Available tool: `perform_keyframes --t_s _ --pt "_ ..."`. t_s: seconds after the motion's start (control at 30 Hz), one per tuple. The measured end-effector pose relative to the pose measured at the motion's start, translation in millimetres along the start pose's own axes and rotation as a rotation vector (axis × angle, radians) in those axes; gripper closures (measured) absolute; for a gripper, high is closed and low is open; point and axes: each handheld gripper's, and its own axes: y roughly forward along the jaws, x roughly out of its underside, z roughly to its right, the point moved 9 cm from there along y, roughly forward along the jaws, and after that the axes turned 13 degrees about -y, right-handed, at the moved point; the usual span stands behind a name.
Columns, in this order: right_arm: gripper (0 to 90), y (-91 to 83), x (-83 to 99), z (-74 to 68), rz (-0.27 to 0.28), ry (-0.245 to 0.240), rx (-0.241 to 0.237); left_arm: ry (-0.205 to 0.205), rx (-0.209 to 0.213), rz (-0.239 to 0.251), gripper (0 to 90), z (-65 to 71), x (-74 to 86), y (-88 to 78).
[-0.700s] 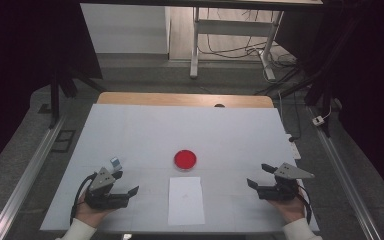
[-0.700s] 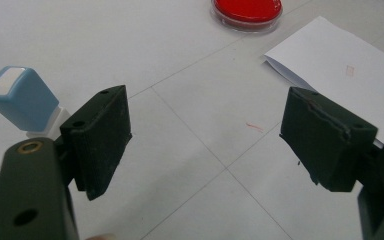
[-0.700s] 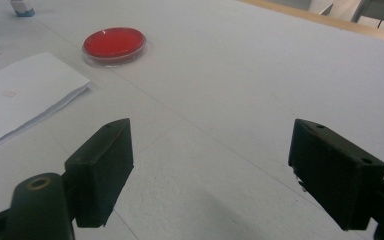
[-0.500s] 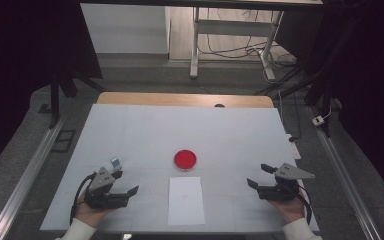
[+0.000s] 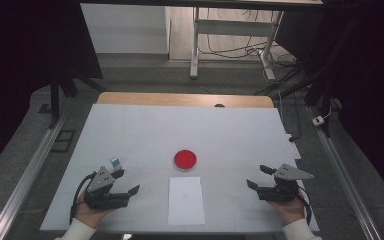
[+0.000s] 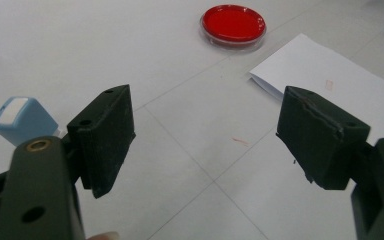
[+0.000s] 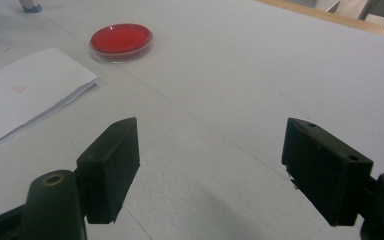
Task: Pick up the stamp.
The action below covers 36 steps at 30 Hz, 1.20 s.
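A round red dish sits near the middle of the white table, also seen as a red dish and red dish in the gripper views. A white paper sheet lies just in front of it. A small blue block with a white top stands beside my left gripper, which rests open at the front left with nothing between its jaws. My right gripper rests open at the front right, its jaws wide apart over bare table.
A wooden strip runs along the table's far edge. Metal rails flank both sides. Cables and a table leg lie on the floor beyond.
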Motion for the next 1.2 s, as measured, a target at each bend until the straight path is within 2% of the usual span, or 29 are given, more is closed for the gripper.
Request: perform_keyframes --t_s 0.13,0.37,0.63,0.83,1.07,1.2 --pt "22.9 1.3 0.6 0.0 -0.003 0.002 -0.004 0.017 -0.006 0.010 24.1 2.2 -8.0 -3.6" --pt "23.1 1.8 -0.2 0.5 0.001 0.006 -0.005 0.021 -0.028 0.006 25.1 -0.5 -24.6 -4.2" --pt "23.3 3.6 -1.0 1.0 0.008 0.010 -0.008 0.030 -0.034 -0.034 25.4 -6.5 -43.7 1.2" --pt "23.5 3.5 -0.6 0.9 0.006 0.011 -0.006 0.029 -0.042 -0.038 26.9 -16.4 -55.3 3.7" --pt "23.7 4.2 0.8 0.3 -0.007 0.006 -0.008 0.018 -0.080 -0.051 27.2 -34.4 -59.8 7.8" --pt "23.8 5.2 1.7 0.1 -0.014 0.004 -0.006 0.003 -0.126 -0.066 27.1 -49.5 -57.6 6.8"
